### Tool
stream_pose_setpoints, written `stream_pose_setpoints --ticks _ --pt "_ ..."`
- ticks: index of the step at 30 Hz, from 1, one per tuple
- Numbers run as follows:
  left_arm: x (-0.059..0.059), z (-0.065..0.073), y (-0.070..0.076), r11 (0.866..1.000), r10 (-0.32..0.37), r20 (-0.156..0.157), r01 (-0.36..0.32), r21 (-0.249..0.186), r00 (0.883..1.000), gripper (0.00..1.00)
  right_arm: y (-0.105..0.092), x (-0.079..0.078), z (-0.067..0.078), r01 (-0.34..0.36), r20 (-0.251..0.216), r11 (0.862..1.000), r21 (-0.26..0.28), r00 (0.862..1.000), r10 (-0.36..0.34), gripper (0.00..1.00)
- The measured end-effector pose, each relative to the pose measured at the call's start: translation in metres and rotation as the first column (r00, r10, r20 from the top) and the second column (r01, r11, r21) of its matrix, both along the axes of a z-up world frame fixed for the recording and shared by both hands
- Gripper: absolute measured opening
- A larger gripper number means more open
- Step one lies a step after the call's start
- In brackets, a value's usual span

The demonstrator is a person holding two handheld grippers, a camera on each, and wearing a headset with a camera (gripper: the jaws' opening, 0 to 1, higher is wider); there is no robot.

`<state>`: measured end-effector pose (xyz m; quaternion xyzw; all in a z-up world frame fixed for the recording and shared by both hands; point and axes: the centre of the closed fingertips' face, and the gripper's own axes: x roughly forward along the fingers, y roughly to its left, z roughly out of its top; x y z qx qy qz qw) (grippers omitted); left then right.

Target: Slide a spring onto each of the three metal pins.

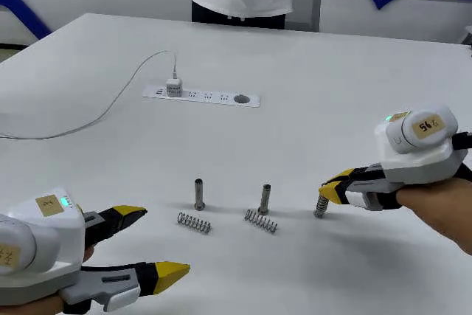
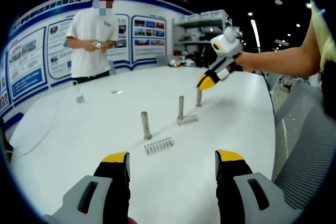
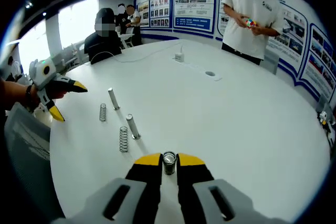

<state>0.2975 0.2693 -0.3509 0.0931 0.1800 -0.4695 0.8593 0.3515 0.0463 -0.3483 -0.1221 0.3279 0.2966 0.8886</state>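
Progress: seemingly 1 of 3. Right tongs point(image 3: 169, 159) clamped on sprung pin point(image 1: 321, 206); left tongs point(image 2: 172, 156) apart; left spring point(image 1: 194, 222), middle spring point(image 1: 261, 220) loose, lower centre.

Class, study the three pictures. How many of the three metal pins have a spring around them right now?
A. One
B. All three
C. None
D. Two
A: only the right-hand pin carries coils, gripped by the right gripper; the left spring and middle spring lie flat on the table beside the bare left pin and middle pin.
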Motion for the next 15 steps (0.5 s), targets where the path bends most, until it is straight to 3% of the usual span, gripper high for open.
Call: stream_pose_setpoints --ticks 8,15 --pt "0.0002 0.0002 0.0001 1.000 0.001 0.000 -0.001 -0.002 1.000 0.67 -0.0002 -0.0003 -0.0098 -0.001 -0.023 1.000 -0.011 1.000 0.000 0.12" --pt "-0.0002 0.0002 0.0005 1.000 0.001 0.000 -0.001 -0.002 1.000 0.67 0.0007 -0.0001 -0.0090 0.000 -0.022 1.000 -0.010 1.000 -0.001 0.12"
